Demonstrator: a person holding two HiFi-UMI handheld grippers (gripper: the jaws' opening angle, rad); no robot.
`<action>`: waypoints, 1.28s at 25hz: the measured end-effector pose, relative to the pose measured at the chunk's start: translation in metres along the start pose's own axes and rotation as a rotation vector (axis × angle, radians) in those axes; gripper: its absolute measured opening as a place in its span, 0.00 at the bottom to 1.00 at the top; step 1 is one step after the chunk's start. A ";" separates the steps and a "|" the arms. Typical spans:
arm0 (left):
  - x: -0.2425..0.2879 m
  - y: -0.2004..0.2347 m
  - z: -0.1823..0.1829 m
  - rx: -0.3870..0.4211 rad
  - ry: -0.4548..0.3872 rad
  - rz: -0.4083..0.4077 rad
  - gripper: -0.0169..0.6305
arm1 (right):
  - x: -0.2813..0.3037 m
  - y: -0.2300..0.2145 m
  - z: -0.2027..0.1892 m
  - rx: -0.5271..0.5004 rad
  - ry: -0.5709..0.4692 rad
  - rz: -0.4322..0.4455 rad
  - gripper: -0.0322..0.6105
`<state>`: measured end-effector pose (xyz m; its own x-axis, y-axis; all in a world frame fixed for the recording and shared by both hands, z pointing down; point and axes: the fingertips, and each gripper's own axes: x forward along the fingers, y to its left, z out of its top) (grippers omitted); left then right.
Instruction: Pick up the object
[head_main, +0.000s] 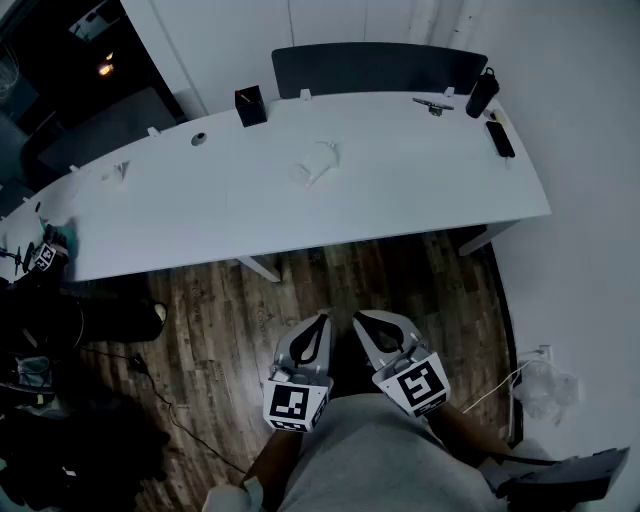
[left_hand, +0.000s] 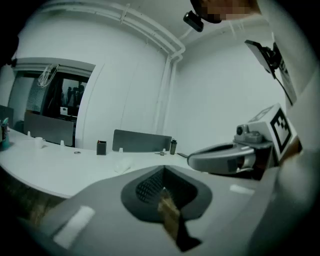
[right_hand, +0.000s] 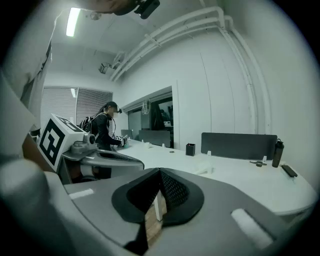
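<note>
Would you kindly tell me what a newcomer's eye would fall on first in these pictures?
First, the left gripper and right gripper, both shut and empty, held side by side low over the wooden floor, short of the desk. Next, the long white desk curving across the head view, with a small white object lying near its middle and a dark bottle standing at its far right end.

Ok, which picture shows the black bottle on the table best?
The right gripper view: the black bottle stands side-on, whole against the white wall. The head view shows it slanted from above; the left gripper view shows it tiny.
</note>
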<state>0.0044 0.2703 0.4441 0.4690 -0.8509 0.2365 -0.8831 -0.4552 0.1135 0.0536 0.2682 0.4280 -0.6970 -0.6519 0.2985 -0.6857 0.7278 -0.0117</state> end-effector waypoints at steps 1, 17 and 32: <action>-0.002 0.003 0.001 -0.003 0.000 -0.002 0.03 | 0.002 0.002 0.000 -0.005 0.003 -0.002 0.05; -0.010 0.057 -0.017 -0.011 0.037 -0.052 0.03 | 0.049 0.032 -0.009 -0.006 0.074 -0.032 0.05; 0.115 0.128 0.029 0.044 0.075 0.033 0.03 | 0.148 -0.081 0.036 -0.072 0.036 0.065 0.05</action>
<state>-0.0541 0.1069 0.4582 0.4365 -0.8442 0.3111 -0.8958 -0.4400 0.0628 -0.0012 0.1055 0.4390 -0.7306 -0.5957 0.3338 -0.6216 0.7825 0.0360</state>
